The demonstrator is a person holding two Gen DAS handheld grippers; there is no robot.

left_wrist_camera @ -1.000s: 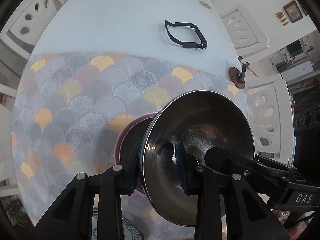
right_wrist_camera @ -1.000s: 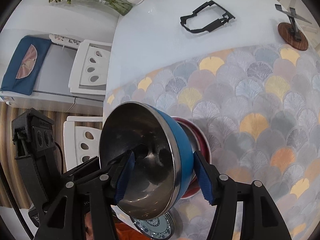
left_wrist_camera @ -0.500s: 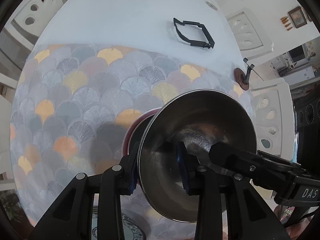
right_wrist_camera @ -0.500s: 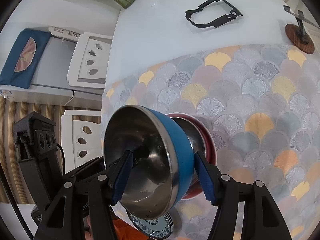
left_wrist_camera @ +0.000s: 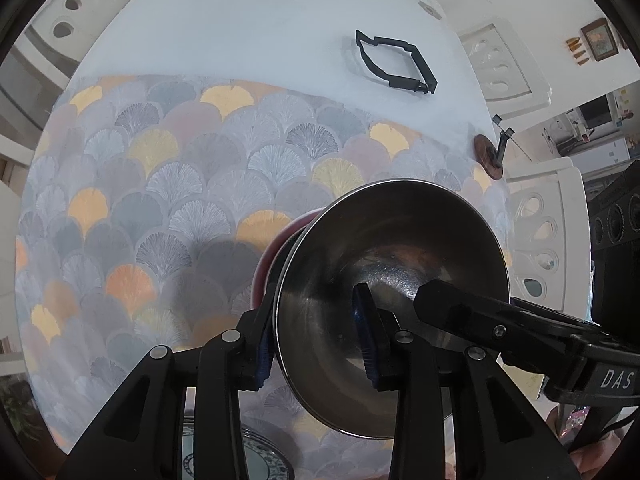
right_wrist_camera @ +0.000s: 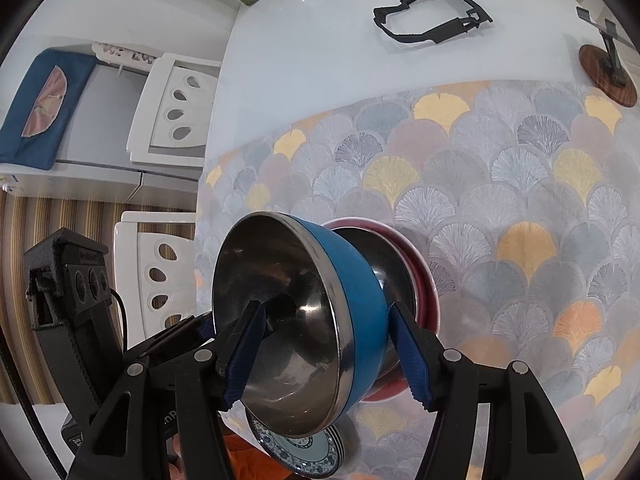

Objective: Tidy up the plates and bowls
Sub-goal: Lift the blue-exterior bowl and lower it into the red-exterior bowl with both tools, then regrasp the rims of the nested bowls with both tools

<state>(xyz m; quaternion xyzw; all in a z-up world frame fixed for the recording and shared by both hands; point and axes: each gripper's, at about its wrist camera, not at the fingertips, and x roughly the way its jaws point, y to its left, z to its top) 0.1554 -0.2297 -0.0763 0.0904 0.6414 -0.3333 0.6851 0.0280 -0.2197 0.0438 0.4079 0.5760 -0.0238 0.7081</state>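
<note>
Fan-patterned cloth [left_wrist_camera: 168, 208] covers our table. Left gripper [left_wrist_camera: 316, 340] pinches the blue bowl [right_wrist_camera: 356, 300] rim; right gripper [right_wrist_camera: 324, 356] straddles it, pads apart. Red bowl [right_wrist_camera: 424, 280] behind, plates [right_wrist_camera: 304, 450] below.

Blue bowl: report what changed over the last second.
Hardly anything. The blue bowl stays tilted over the red bowl, with the left tool still pinching its rim. The right tool still straddles its side; whether its pads press is unclear. The plate and black frame have not moved.
</note>
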